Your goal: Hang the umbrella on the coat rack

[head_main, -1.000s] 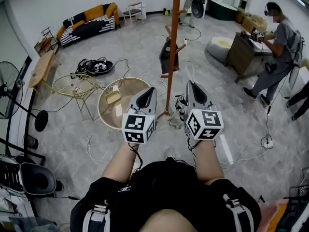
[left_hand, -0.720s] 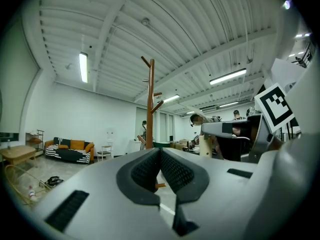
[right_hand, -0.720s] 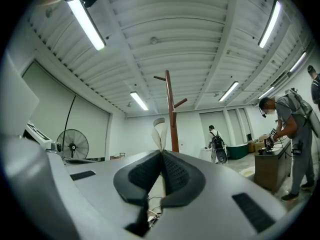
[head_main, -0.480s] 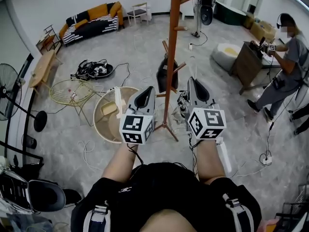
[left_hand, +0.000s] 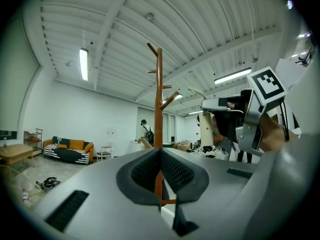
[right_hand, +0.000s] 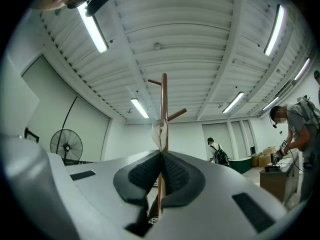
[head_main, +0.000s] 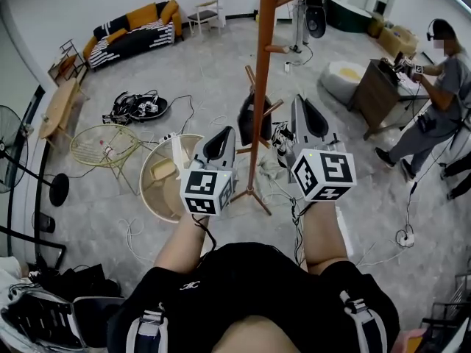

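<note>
Both forearms reach forward at the lower centre of the head view, one on each side of the coat rack [head_main: 259,87] pole; the left tool [head_main: 229,132] and right tool [head_main: 299,101] both have their jaws pressed together, holding nothing; the dark umbrella [head_main: 250,120] hangs from a low peg at the centre of the frame.

The left gripper [head_main: 223,140] and right gripper [head_main: 303,112] are raised at centre frame, one on each side of the orange-brown rack [head_main: 263,65]. A dark umbrella [head_main: 246,120] hangs low on its pole, between them. A round table [head_main: 156,201] stands left of the rack's base. A sofa [head_main: 136,34] sits upper left, and a person [head_main: 438,101] stands by a desk [head_main: 375,90] at right.
</note>
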### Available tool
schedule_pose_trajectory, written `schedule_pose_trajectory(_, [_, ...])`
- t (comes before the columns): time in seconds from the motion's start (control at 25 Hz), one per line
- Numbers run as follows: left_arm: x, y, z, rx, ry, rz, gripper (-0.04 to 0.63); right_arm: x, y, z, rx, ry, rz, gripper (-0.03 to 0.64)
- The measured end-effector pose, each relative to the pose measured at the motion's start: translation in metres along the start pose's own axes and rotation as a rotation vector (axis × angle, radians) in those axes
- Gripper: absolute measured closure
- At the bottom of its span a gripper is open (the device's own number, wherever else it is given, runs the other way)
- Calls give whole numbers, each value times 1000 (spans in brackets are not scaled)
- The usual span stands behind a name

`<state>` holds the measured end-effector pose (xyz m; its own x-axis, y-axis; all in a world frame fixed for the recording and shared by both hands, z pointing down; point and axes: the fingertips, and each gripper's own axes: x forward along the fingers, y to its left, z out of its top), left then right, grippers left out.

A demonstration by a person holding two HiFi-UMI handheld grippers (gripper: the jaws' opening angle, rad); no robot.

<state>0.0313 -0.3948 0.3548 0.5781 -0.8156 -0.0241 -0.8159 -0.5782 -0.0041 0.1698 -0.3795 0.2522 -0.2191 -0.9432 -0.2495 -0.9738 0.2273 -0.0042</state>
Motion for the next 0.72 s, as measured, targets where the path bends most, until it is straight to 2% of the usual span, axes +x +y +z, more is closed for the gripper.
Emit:
schedule_pose_trajectory(0.32, [-1, 14, -6, -5, 14, -25, 578, 40, -3, 18, 46, -15, -33, 600])
schedule_pose_trajectory(0.72, [-13, 47, -14, -11, 39, -8, 578, 80, 1, -11, 54, 95, -84, 600])
